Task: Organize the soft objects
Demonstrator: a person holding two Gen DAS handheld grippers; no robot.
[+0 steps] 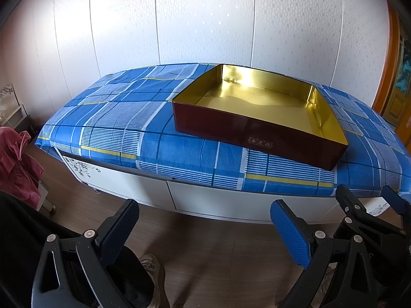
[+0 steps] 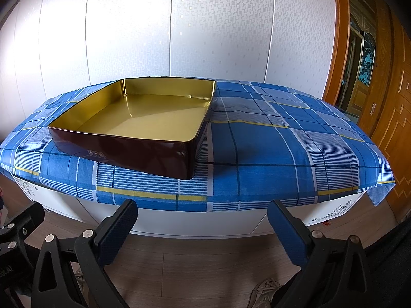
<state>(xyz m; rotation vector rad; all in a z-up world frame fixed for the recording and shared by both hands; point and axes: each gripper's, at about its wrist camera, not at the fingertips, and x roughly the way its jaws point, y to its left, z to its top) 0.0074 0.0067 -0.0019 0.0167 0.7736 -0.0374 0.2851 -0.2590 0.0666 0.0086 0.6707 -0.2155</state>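
Fingers were spread wide on both grippers, nothing between them. The left gripper (image 1: 204, 228) and the right gripper (image 2: 203, 228) both hung low over the wooden floor (image 2: 205, 261), in front of the cabinet and short of its edge.

Ahead and above them sat the tin box (image 1: 259, 118), the only likely container in view. From the left gripper it lay forward and off to the right; from the right gripper, forward and off to the left (image 2: 133, 128). So it sat roughly between the two, and I could not call either one nearer. It rested flat on the checked cloth (image 1: 110, 118), turned at an angle, one corner pointing toward the front edge. It looked close to square, so no clear long axis.

Shallow tin, low straight walls, dark reddish-brown gloss outside with a small gold label on the near wall, bright gold inside, mirror-slick, bare of contents. Hard and rigid, likely to slide on fabric if nudged.

Blue, white and yellow cloth was draped over a white cabinet (image 1: 143, 187) with a printed flower sprig. No soft object lay on top. A crumpled pink cloth (image 1: 18, 159) sat off to the far left in the left view, possibly the first item, nearer the left gripper. Pale panelled wall (image 2: 205, 25) behind.
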